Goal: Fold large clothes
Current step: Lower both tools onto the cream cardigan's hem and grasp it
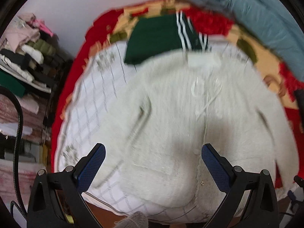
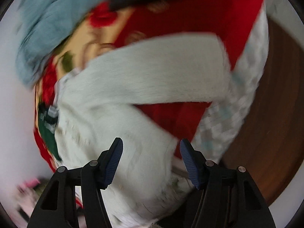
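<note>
A large fluffy white sweater (image 1: 186,114) lies spread on a white checked sheet (image 1: 91,102) over a red patterned blanket (image 1: 212,22). My left gripper (image 1: 153,152) is open and empty above the sweater's near part. In the right wrist view the sweater (image 2: 117,125) shows with one sleeve (image 2: 161,72) stretched out to the right over the red blanket (image 2: 174,119). My right gripper (image 2: 151,146) is open and empty, just above the sweater's edge. Both views are blurred.
Folded dark green trousers with white stripes (image 1: 161,36) lie beyond the sweater. A light blue garment (image 1: 266,22) lies at the far right. A pile of clothes (image 1: 28,57) stands on shelves at the left. A brown wooden floor (image 2: 269,129) shows at the right.
</note>
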The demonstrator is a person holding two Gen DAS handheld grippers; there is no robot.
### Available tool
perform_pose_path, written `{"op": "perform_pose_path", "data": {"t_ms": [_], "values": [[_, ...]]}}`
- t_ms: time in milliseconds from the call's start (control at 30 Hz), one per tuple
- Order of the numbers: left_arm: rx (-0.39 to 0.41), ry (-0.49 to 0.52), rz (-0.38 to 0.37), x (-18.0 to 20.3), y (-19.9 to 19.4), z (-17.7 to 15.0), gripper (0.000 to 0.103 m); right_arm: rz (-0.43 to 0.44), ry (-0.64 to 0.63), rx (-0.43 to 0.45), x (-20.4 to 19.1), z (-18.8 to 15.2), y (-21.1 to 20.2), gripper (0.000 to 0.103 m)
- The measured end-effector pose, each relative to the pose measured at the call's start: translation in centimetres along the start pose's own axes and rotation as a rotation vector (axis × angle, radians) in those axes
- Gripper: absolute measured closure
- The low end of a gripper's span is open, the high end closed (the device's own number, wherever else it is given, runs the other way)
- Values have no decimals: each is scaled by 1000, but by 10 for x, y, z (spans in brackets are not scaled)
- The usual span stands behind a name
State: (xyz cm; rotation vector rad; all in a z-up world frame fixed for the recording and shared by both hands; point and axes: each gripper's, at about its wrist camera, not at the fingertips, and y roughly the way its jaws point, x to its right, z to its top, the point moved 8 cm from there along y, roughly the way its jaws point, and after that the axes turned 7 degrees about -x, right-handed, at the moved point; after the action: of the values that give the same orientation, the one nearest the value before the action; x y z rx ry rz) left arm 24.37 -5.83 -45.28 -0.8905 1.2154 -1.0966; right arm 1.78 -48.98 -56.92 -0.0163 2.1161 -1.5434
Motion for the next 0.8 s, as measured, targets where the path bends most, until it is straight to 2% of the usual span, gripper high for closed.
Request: {"op": "perform_pose_path", "data": {"t_ms": [100,167,233,267,300,367,433,500,533,567,667,733,767,800], "values": [[-85,-22,2,23,43,-11,0,43,117,-20,33,29,57,39],[-141,-29,-7,42,68,-19,0,110,202,-5,50,47,83,39],[-167,-16,-17,57,83,-24,0,167,262,60,61,61,90,55],[-171,-3,-22,68,89,-22,0,176,280,117,63,67,85,74],[-168,11,-26,74,92,-23,0,181,288,183,63,71,76,81],[-150,38,-35,86,96,-21,0,179,276,256,58,74,59,81],[-139,53,-45,93,99,-22,0,164,249,278,54,77,58,80],[-145,60,-54,100,106,-24,0,150,251,213,57,78,80,63],[-157,59,-55,102,111,-26,0,176,280,172,63,81,97,59],[-162,55,-60,110,116,-22,0,203,301,167,66,81,105,57],[-169,39,-71,113,123,-22,0,285,374,205,65,93,112,48],[-160,36,-71,115,127,-20,0,319,439,251,63,97,112,49],[-163,29,-67,115,129,-18,0,317,455,276,61,98,112,58],[-158,26,-64,114,131,-16,0,309,462,302,59,98,110,85]]}}
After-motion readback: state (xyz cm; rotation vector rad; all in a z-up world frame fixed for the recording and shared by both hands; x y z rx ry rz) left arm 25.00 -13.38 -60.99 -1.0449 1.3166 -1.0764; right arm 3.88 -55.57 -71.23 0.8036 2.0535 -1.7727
